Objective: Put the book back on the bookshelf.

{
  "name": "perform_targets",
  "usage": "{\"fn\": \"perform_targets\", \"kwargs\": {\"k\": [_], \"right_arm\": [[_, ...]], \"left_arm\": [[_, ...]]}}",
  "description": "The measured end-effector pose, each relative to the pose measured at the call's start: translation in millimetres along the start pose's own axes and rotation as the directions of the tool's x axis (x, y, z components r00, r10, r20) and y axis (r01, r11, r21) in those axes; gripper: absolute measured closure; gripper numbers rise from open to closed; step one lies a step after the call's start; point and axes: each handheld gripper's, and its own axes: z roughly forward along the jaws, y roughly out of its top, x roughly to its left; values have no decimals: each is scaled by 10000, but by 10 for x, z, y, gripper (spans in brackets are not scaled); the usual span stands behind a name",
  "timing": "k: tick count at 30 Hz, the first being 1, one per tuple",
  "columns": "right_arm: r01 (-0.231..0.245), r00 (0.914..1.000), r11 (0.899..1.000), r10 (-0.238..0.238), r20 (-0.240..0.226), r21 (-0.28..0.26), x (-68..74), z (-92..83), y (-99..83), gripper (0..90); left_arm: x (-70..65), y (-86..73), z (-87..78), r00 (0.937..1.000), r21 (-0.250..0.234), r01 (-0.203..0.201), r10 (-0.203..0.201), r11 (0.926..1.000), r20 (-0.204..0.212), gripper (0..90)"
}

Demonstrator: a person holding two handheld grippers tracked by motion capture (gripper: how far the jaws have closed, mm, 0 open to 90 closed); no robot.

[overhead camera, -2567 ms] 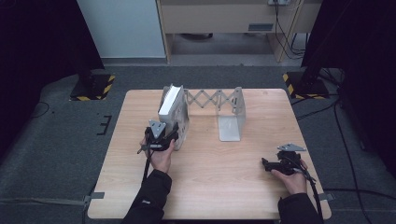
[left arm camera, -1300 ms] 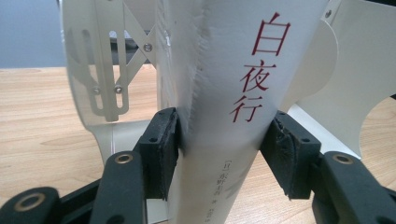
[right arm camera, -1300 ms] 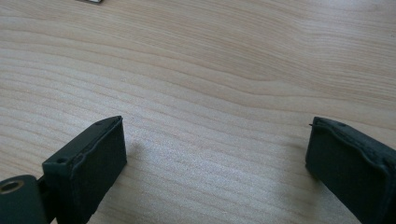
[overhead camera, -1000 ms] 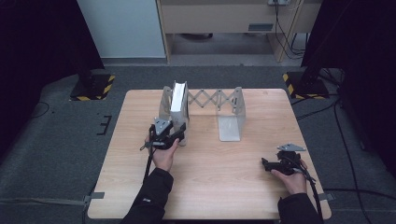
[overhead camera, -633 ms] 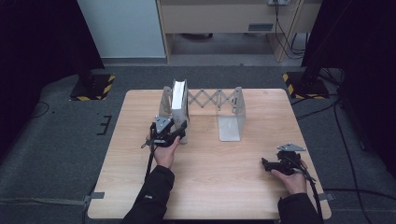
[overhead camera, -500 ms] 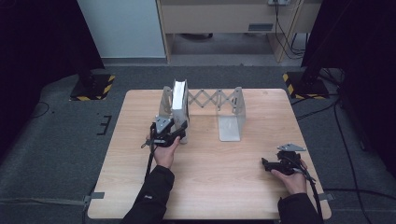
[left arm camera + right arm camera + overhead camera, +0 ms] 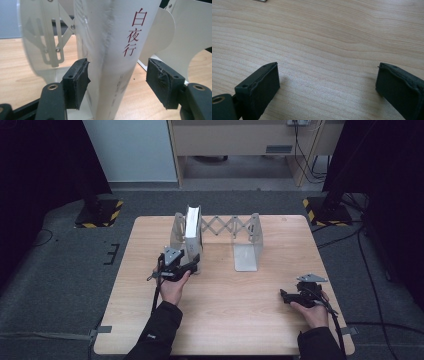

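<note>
Pale wood-grain table (image 7: 250,320), smooth laminate, rounded corners, on grey carpet. At the far centre stands a white sheet-metal expanding book rack (image 7: 247,245): two L-shaped end plates w/ curved tops, joined by a scissor lattice of thin riveted strips.

In the rack's left end: one white paperback book (image 7: 192,227), upright, leaning against the left plate, spine toward the near side. Matte paper cover, a crease running down the spine edge, red characters printed vertically (image 7: 135,32). Rest of rack has no other books; right plate stands alone, foot flat on table.

L gripper (image 7: 189,266), black plastic body w/ grey three-cornered plate on top, is at the book's near lower end. Its jaws have just been opening. In the left gripper view the book (image 7: 112,62) sits between the two black rubber pads: left pad (image 7: 77,80) touching or just off the cover, can't tell which; right pad clearly apart, gap visible. So no squeeze, jaws spread around the spine.

R gripper (image 7: 289,296) rests near the right near edge, well apart from rack. Jaws wide, bare tabletop (image 7: 324,50) between them; pad surfaces look worn, rough-edged.
</note>
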Motion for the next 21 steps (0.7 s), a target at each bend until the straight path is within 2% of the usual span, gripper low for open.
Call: {"fn": "perform_targets", "kwargs": {"k": [6, 11, 13, 17, 21], "right_arm": [[-1, 10000, 10000, 1, 7, -13, 0, 1, 0, 54], [-24, 10000, 10000, 24, 7, 6, 1, 0, 1, 54], [-22, 10000, 10000, 22, 3, -7, 1, 0, 0, 54], [-24, 10000, 10000, 24, 18, -9, 2, 1, 0, 54], [1, 10000, 10000, -1, 11, -13, 1, 0, -1, 54]], "left_arm": [[107, -22, -202, 9999, 432, -21, 15, 9991, 139, 301], [213, -213, -360, 9999, 901, 43, -55, 9959, 138, 281], [257, -295, -404, 9999, 1154, 23, -35, 9933, 101, 271], [368, -468, -485, 9997, 1829, -175, 198, 9830, -105, 259], [463, -576, -536, 9996, 2175, -111, 166, 9760, -236, 252]]}}
